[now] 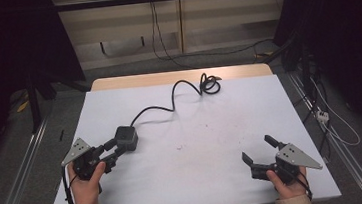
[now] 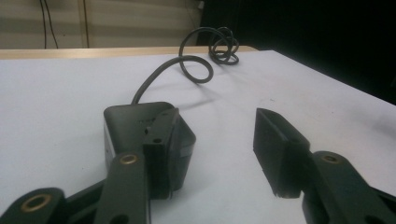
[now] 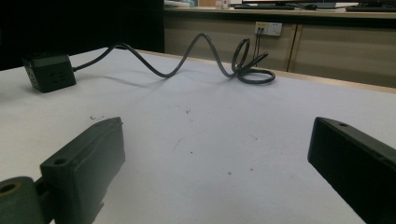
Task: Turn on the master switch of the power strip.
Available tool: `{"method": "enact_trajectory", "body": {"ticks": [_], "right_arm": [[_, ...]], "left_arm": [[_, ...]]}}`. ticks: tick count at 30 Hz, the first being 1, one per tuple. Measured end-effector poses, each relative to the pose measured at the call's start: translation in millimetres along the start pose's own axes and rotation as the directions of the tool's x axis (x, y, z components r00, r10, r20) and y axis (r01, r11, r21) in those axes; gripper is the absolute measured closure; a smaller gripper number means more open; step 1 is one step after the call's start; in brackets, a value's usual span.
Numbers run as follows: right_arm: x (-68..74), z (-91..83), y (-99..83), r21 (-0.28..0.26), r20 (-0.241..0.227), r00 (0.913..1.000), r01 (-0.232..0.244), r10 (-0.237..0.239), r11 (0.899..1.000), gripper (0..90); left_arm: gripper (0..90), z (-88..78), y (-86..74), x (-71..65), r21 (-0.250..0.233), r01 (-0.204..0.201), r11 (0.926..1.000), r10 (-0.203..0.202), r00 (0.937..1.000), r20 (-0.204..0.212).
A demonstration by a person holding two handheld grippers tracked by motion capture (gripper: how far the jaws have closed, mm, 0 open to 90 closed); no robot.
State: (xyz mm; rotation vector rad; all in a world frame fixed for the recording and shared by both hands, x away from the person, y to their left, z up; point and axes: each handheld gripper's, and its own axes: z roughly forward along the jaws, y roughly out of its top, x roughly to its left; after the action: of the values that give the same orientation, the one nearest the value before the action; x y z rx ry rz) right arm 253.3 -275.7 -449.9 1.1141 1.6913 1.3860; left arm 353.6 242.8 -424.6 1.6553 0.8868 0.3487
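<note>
At the near edge of the white tabletop [image 1: 200, 170] your two hands came in from the bottom, each sleeve in tan cloth. Your right hand [image 1: 288, 184] held the right gripper [image 1: 260, 151] at the near right, resting low over the tabletop with its fingers spread wide apart and nothing between them; in the right gripper view the two black fingers [image 3: 84, 163] stood far to either side over bare white surface with a few small dark specks. Your left hand [image 1: 85, 184] held the left gripper [image 1: 115, 149] at the near left, pointing up and to the right. Its fingers were also apart, not closed on anything: in the left gripper view the left finger [image 2: 159, 149] lay against the right side of the black power cube [image 2: 135, 126], touching or just beside it, while the other finger stood well clear to the right over open tabletop. The power cube sat on the tabletop left of centre, just beyond the left gripper. From the power cube a black cable [image 1: 169, 103] ran away toward the far side, curving up and right, and ended in a loose coil [image 1: 210, 84] near the far edge, a little right of centre. Beyond the tabletop a strip of bare wood [image 1: 181, 77] showed, then grey floor and a pale wall with cords hanging down it.
</note>
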Motion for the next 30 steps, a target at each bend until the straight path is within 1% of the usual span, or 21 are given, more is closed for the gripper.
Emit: {"method": "enact_trajectory", "body": {"ticks": [3,8,9,10,11,16,18,22,23,28,30], "right_arm": [[0.9,-0.5,-0.3,0.004,0.002,1.0,-0.002,0.002,1.0,3.3],[-0.5,-1.4,0.3,0.002,0.012,0.9999,0.007,-0.007,1.0,3.1],[-0.8,-1.4,0.3,0.001,0.012,0.9999,0.002,-0.002,1.0,3.1],[-1.1,-1.7,0.2,0.002,0.013,0.9999,0.003,-0.003,1.0,3.1],[-1.6,-1.7,0.0,0.002,0.013,0.9999,0.004,-0.004,1.0,3.1],[-1.7,-2.2,0.4,0.001,0.016,0.9999,0.002,-0.002,1.0,3.2],[-1.8,-2.2,0.7,-0.002,0.019,0.9998,-0.003,0.003,1.0,3.2],[-1.6,-2.4,0.6,-0.001,0.016,0.9999,0.001,-0.001,1.0,3.2],[-1.5,-2.3,0.7,-0.001,0.016,0.9999,0.001,-0.001,1.0,3.2],[-1.5,-0.5,1.6,-0.004,0.013,0.9999,0.001,-0.001,1.0,3.2],[-1.2,0.7,1.9,-0.005,0.013,0.9999,-0.002,0.002,1.0,3.2]], "left_arm": [[55.4,0.7,1.2,1.2,0.005,-0.001,1.0,0.001,1.0,-0.001],[58.9,1.0,3.5,2.8,0.008,0.01,0.9999,-0.01,0.9999,-0.004],[61.4,1.4,4.3,3.8,0.017,0.013,0.9998,-0.013,0.9999,0.011],[63.4,1.4,4.3,3.8,0.017,0.013,0.9998,-0.013,0.9999,0.011],[63.8,1.9,4.8,3.5,0.026,0.01,0.9996,-0.011,0.9999,0.013],[70.1,4.2,7.3,3.2,0.038,0.017,0.9991,-0.018,0.9992,0.034],[71.3,4.8,7.6,3.1,0.043,0.016,0.9989,-0.018,0.9992,0.035],[72.7,5.7,7.8,2.9,0.051,0.019,0.9985,-0.021,0.9992,0.033],[72.9,6.0,7.5,3.3,0.06,0.017,0.9981,-0.019,0.9994,0.03],[78.0,6.7,8.0,2.9,0.072,0.013,0.9973,-0.016,0.9991,0.038],[78.8,6.6,8.1,3.1,0.078,0.013,0.9969,-0.015,0.9993,0.033]]}}
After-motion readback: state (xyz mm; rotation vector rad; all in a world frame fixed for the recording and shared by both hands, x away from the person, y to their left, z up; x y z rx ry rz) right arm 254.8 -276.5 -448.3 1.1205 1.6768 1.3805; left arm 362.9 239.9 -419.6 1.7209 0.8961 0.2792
